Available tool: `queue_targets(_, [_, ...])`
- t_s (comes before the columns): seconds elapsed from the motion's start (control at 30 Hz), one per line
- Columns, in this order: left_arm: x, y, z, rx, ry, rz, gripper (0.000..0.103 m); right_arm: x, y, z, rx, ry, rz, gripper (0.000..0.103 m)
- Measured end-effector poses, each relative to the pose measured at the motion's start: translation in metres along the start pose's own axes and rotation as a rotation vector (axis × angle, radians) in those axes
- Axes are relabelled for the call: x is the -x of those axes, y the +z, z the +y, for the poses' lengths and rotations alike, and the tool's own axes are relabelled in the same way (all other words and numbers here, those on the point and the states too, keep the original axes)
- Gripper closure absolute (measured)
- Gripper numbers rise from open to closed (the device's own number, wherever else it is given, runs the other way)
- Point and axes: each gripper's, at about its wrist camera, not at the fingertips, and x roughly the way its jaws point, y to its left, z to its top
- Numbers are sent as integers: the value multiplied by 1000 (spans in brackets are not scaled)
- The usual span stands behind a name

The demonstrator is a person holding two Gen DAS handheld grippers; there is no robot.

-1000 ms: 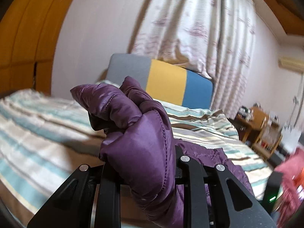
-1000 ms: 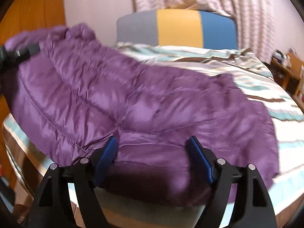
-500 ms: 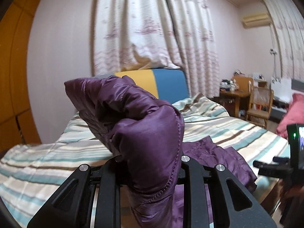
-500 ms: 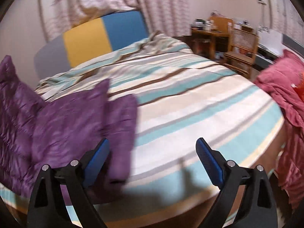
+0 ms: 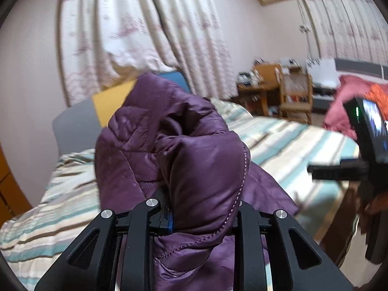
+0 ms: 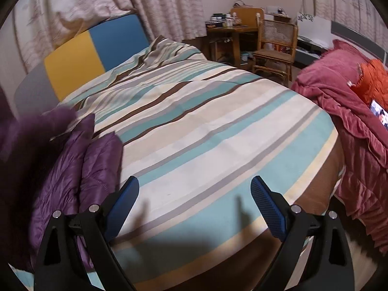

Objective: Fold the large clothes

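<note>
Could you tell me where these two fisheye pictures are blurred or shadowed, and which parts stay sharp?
Left wrist view: the purple jacket clamped in the left claw is sharp; the curtain and desk area smear with motion blur. Right wrist view: the striped bedspread is crisp, the open right claw casts finger shadows on it, and the jacket blurs at the left edge.

Both grippers have black angular linkage arms, silver pivot screws and ribbed blue jaws.
</note>
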Motion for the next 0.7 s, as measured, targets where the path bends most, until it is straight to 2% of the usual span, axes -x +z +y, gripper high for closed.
queue_targets(0.2, [-27, -16, -34, -77, -42, 77, 80, -1, 3, -6, -33, -15, 2, 9])
queue_targets(0.43, [-45, -28, -48, -77, -120, 150, 78, -4, 2, -6, -43, -12, 12, 9])
queue_targets(0.5, [-51, -33, -52, -87, -147, 176, 67, -4, 1, -5, -42, -14, 13, 9])
queue_targets(0.57, [-52, -34, -54, -99, -148, 180, 64, -5, 0, -3, -39, -15, 15, 9])
queue_targets(0.6, [-51, -33, -53, -91, -159, 176, 51, -5, 0, -3, -37, -14, 18, 9])
queue_targets(0.63, [-48, -31, -51, -65, -197, 173, 44, -6, -1, -2, -35, -12, 20, 9])
queue_targets(0.67, [-46, -28, -51, -38, -232, 168, 29, -6, -1, -1, -32, -9, 22, 9])
queue_targets(0.7, [-39, -26, -49, -4, -262, 152, 22, -6, -2, -1, -29, -7, 22, 9])
